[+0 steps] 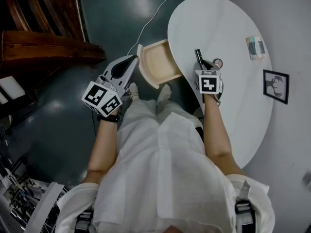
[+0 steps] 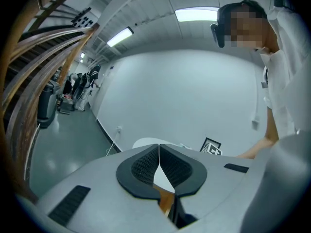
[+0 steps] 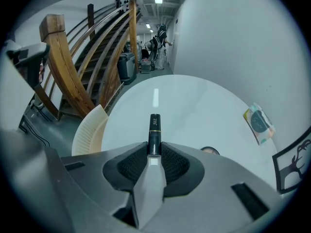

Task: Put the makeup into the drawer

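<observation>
We see right gripper (image 1: 205,67) fingers pinching black makeup tube (image 1: 198,57) by its end, above surface (image 1: 228,28) edge near open drawer (image 1: 158,64). Left gripper (image 1: 131,63) fingers pressed together at drawer front, perhaps nipping it. We fear tube pivoting loose, missing drawer.

- The pale wooden drawer (image 1: 158,62), upper centre of the head view: mouth uncovered, open from above.
- The left claw (image 1: 130,62) sits just beside its left wall; the right claw (image 1: 203,67), clamped on a slim black tube (image 1: 198,55), stands just right of it.
- The white oval bench (image 1: 223,18): bare at top; a small round compact (image 1: 218,62) and a teal-and-white packet (image 1: 255,47) lie farther right.
</observation>
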`<state>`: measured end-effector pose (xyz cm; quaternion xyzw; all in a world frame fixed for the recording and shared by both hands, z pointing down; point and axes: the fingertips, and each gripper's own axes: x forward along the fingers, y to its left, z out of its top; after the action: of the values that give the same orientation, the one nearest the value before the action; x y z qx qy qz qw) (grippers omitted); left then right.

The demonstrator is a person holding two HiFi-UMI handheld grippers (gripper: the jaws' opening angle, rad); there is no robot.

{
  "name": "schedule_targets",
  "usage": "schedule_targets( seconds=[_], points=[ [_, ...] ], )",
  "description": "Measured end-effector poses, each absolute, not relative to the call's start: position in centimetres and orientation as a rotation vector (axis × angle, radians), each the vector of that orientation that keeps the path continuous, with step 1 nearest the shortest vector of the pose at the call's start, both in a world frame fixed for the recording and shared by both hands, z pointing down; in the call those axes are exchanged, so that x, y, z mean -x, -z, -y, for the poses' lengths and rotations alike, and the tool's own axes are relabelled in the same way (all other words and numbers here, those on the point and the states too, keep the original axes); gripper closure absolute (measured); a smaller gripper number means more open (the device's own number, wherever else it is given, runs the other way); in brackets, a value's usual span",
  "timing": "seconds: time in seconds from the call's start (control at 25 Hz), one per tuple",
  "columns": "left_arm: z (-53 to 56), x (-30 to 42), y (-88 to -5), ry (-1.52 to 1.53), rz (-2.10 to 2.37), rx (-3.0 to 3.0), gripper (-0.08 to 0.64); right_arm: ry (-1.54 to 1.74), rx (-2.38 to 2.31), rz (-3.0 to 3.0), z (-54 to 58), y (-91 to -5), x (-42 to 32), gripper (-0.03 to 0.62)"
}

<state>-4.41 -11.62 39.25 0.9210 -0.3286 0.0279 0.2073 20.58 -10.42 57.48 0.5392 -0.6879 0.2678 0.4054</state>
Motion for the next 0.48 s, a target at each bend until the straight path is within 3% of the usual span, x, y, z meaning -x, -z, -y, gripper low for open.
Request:
schedule_targets(
  seconds=[0.48],
  points=[
    [12.2,12.2,-39.5,-0.073,1.014,-2.508,0.545,-0.673,-1.271,1.848,12.4,-56.8,-10.6,0.506]
  ],
)
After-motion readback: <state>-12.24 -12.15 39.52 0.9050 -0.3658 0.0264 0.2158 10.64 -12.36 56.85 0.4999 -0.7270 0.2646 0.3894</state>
